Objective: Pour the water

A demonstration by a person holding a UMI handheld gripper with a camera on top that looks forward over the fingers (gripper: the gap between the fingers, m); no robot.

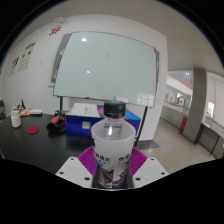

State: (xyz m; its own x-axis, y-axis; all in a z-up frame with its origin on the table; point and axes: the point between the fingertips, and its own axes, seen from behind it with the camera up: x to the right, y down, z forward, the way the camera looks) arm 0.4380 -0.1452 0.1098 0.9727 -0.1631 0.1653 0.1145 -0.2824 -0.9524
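A clear plastic water bottle (112, 148) with a black cap and a white and purple label stands upright between my fingers. My gripper (112, 162) is shut on the bottle: both magenta pads (88, 158) press on its sides at label height. The bottle is held up above the dark table (35, 150), and its bottom is hidden below the fingers. I see no cup or other vessel for water near the bottle.
A large whiteboard (105, 70) stands behind the table. On the table, off to the left, are a white cup (15, 118), a red round thing (33, 127) and a red and blue box (70, 124). An open room floor lies to the right.
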